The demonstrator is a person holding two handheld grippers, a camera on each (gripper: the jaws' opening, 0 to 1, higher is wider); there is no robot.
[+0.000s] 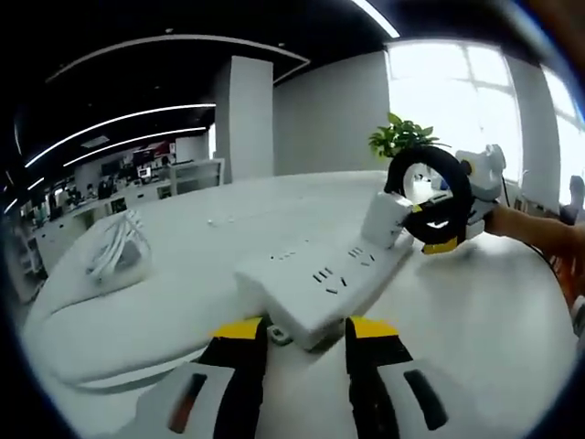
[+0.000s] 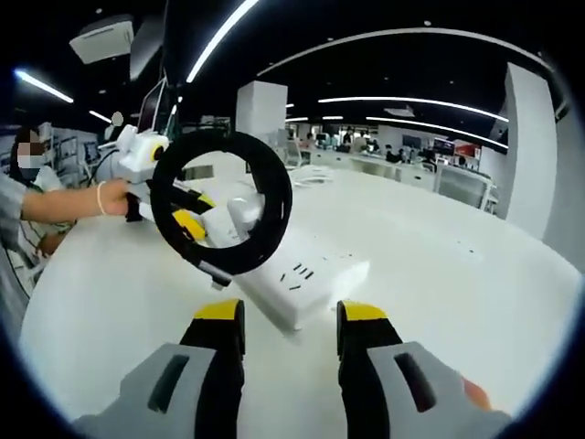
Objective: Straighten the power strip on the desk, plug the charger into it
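Power strip (image 1: pixel 320 279) lies slantwise on the white counter (image 1: pixel 475 311), not yet squared up. Left tongs (image 1: pixel 306 334) are spread, its near end poking just between the tips, likely to steady it. Right tongs (image 2: pixel 285 315) are spread too, just short of the strip. At the far end, a ring-fronted gripper (image 1: pixel 430 229) in someone's hand brings the charger (image 1: pixel 386 219) to the sockets.

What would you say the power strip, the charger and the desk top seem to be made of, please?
The power strip looks like white moulded plastic, smooth with a slight sheen and crisp slot edges. The charger looks the same: a white, rounded, glossy block. The desk top appears to be a smooth white laminate or painted board; its soft reflections leave that open.
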